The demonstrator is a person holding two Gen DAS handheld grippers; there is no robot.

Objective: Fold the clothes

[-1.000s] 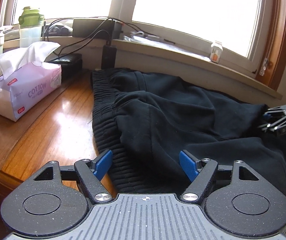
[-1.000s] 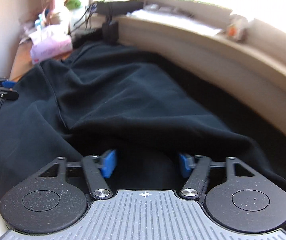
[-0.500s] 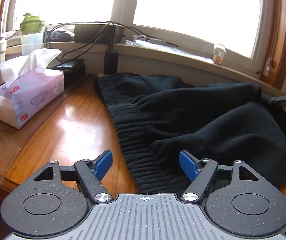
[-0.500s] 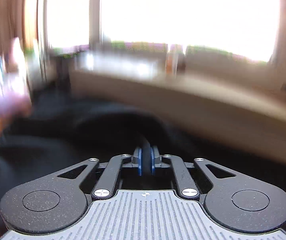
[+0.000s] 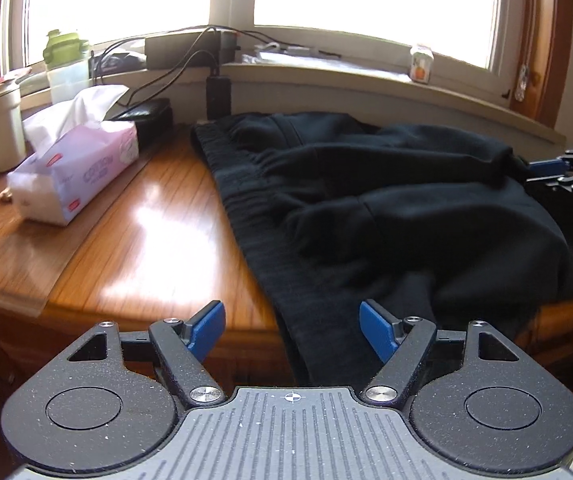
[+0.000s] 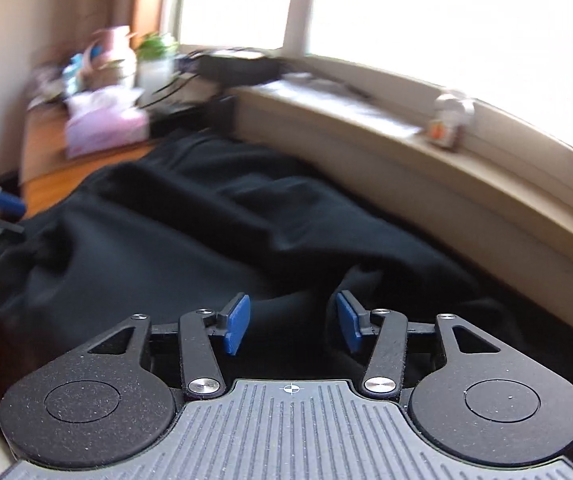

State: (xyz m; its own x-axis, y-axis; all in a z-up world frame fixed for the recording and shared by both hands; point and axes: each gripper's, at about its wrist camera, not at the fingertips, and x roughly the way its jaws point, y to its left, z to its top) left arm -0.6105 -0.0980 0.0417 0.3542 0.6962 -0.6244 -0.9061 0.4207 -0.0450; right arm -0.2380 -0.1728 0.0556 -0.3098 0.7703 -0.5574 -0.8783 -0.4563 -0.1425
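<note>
Both grippers have backed off the black trousers [image 5: 386, 216] since a second ago; right gripper [image 6: 292, 326] pinched nearly closed half a second back and its jaws are now opening again, pads clear of the cloth, nothing between them but fabric lying below. Left gripper [image 5: 292, 330] sits wide, empty, at the near table edge with the ribbed waistband [image 5: 254, 216] running just ahead of its pads. Trousers lie bunched on the wooden table [image 5: 134, 248], waistband to the left, legs doubled over toward the window sill [image 5: 366, 76]; right gripper also shows at the far right of the left view. Read: one fold just laid and released, garment still lumpy. Next move likely needs fresh grips on waistband end and the opposite end, then another fold. Tissue pack [image 5: 74, 176] sits well apart, no obstruction.
</note>
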